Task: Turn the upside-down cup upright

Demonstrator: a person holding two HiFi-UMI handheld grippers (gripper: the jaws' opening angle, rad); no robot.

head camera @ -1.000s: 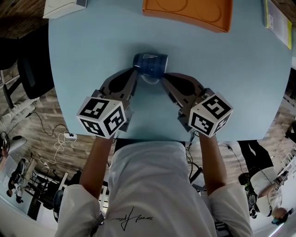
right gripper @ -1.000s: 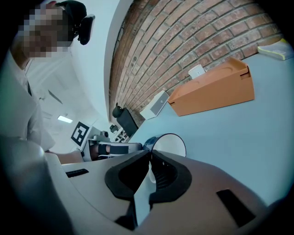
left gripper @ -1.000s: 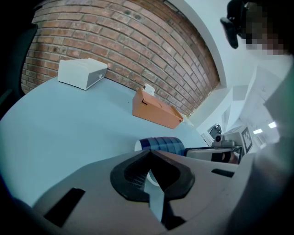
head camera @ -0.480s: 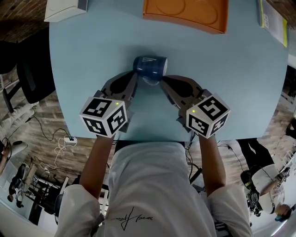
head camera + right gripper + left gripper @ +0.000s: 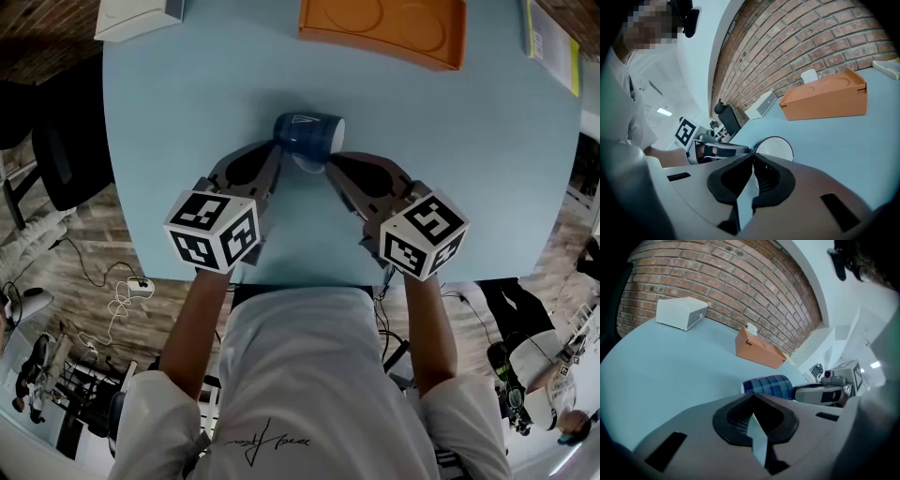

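While the cup (image 5: 309,134) stays on its side mid-table (image 5: 469,141), left gripper (image 5: 277,147) and right gripper (image 5: 328,159) remain closed, tips beside it.

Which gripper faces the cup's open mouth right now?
The right gripper: its view looks into the white interior of the blue cup, which lies on its side. The left gripper sees only the blue outer wall.

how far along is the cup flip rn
About halfway: the blue cup lies on its side on the table, mouth toward the grippers. In hand: nothing; left gripper and right gripper are both shut, tips beside its rim. Left: tip it onto its base.
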